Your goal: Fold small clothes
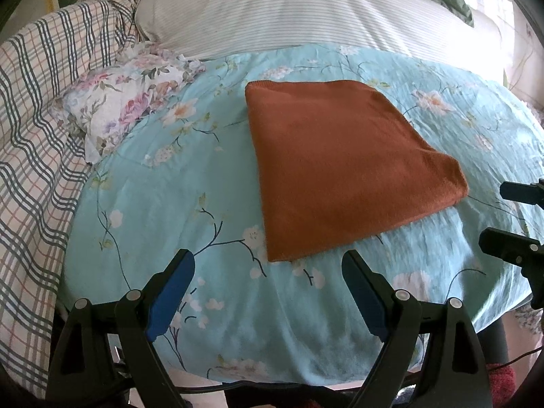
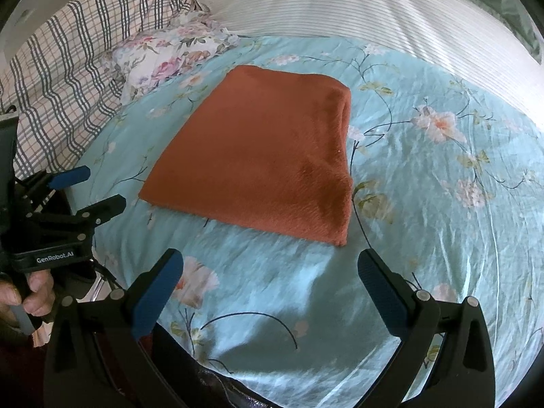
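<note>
The cloth [image 1: 343,166] lies flat on the bed [image 1: 204,183], folded into a neat block with a rounded fold along its right edge and a doubled thickness at the near corner in the right wrist view — that thickness suggests at least one fold is already made. It sits on the open middle of the blue flowered cover, well apart from the floral pillow [image 1: 125,102] and the plaid quilt [image 1: 40,129], which gives both tools free room on every side.

The left gripper [image 1: 268,292] hovers just short of the cloth's near-left corner, jaws spread wide and holding nothing. The right gripper [image 2: 272,292] hangs off the near-right corner, also spread wide and empty. Each stands before its own corner — a likely setup for pinching the near edge and carrying it over. The terry pile looks soft and thick, so a shallow pinch may catch only the top layer.
</note>
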### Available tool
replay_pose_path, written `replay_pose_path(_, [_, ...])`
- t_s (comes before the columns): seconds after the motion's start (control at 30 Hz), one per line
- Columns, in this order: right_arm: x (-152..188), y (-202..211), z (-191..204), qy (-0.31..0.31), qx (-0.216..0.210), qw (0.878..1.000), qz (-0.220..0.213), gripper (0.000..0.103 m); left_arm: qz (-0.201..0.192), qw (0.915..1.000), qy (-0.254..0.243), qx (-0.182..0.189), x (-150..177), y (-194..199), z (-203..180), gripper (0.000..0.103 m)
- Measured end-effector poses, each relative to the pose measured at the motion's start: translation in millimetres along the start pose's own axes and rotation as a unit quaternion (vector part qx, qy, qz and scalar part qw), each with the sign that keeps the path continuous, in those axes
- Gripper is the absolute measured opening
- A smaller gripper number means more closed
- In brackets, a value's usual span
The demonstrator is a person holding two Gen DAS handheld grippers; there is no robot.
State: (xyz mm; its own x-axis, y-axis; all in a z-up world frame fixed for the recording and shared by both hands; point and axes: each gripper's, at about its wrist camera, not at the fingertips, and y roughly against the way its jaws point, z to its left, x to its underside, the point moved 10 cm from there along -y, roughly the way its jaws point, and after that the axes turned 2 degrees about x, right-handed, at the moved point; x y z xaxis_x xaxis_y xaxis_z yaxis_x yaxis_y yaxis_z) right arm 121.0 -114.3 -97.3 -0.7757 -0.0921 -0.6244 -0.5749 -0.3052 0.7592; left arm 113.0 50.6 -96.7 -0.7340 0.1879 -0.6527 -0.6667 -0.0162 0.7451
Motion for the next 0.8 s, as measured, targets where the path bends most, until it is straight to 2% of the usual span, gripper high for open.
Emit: replay_pose_path(0.8, [-2.9,7.4,6.3,-0.002,-0.003,1.0,-0.007,0.102,-0.002,1.0,0.001,0.009,2.4,4.7,-4.2,0.089])
